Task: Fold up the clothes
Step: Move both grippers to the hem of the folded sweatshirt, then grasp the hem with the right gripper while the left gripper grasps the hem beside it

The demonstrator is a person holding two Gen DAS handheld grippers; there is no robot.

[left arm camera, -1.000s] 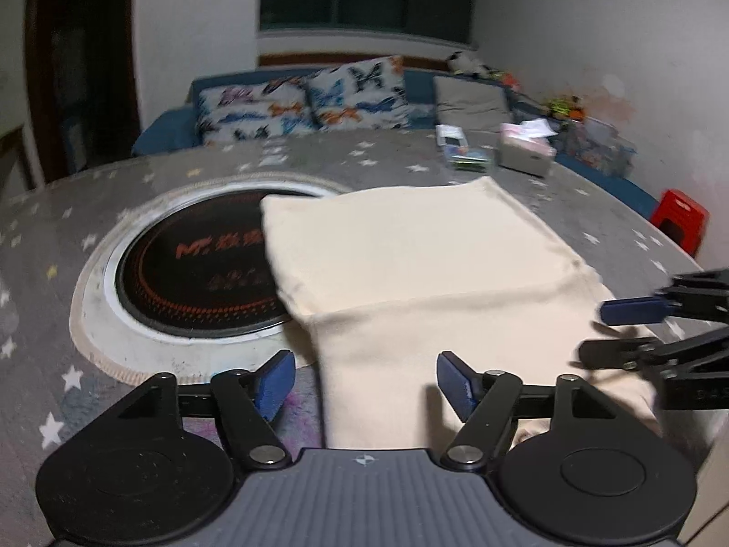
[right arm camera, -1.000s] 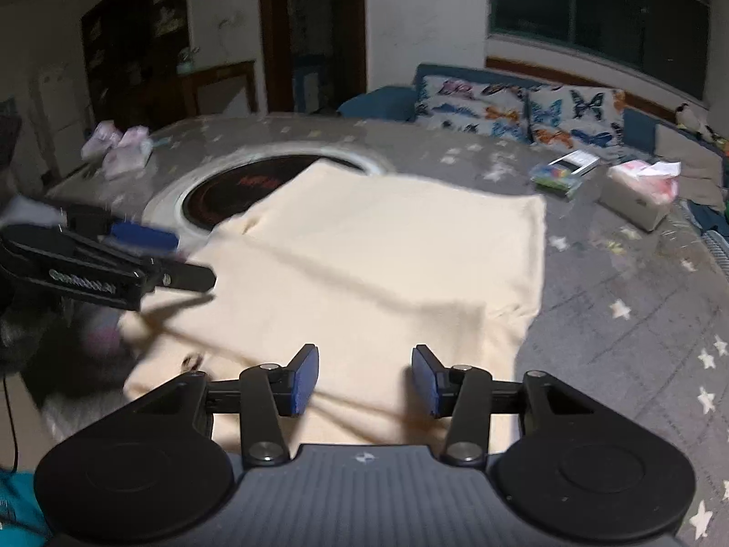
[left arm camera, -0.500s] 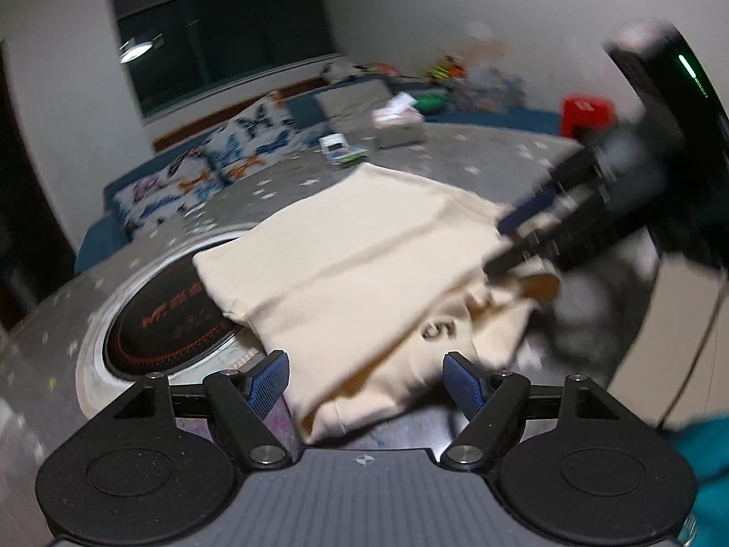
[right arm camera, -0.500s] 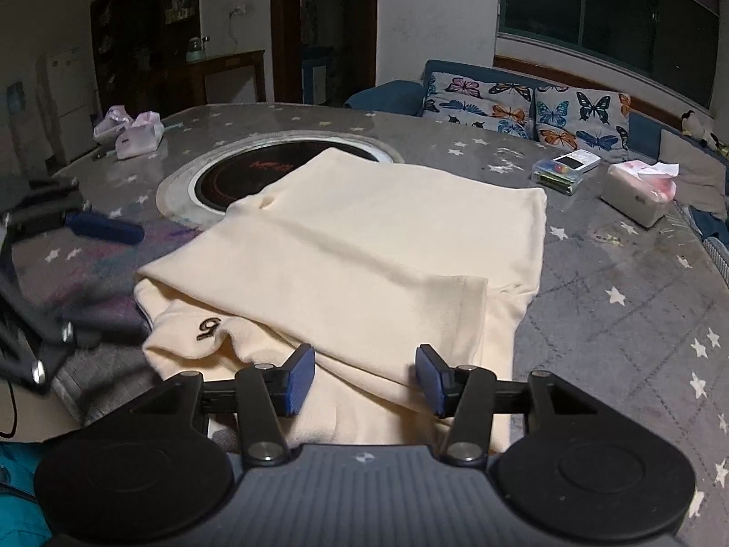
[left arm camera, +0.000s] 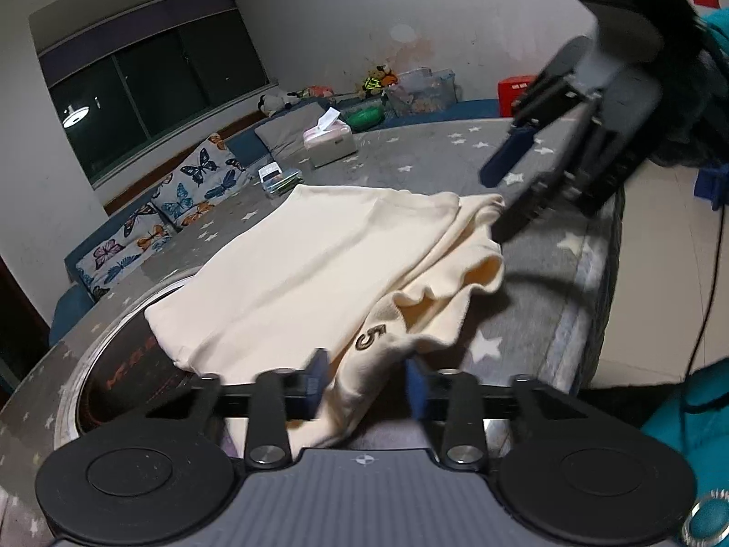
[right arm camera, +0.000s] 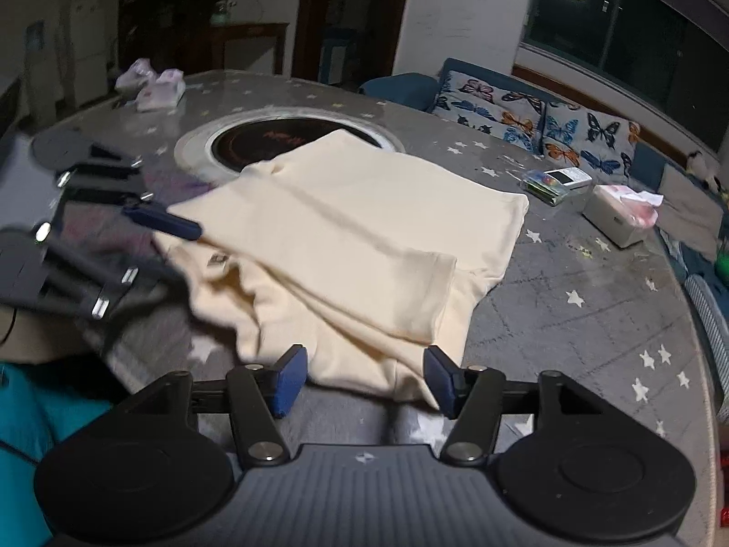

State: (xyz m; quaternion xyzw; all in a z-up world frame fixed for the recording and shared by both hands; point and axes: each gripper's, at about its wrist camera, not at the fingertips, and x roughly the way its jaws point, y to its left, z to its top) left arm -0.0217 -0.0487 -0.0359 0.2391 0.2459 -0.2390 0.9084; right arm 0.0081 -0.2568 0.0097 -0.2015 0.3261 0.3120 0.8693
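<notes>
The cream garment (left arm camera: 319,269), marked "5" (left arm camera: 370,336), lies on the star-printed table (left arm camera: 537,282) with its corner between the closing, not yet pinching left gripper (left arm camera: 364,385), wider before, while the right gripper (right arm camera: 362,378) opens, garment hem just ahead.

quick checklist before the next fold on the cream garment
1. Left gripper astride the garment corner bearing the 5: ok, jaws closing, cloth between them.
2. Left pads pressing cloth: cannot tell.
3. Right gripper free: ok, jaws opening, the near hem at their tips.
4. Cream garment flat: not ok, near edge rumpled.
5. Tissue box off the garment: ok.
6. Garment on the star-print table: ok.
</notes>
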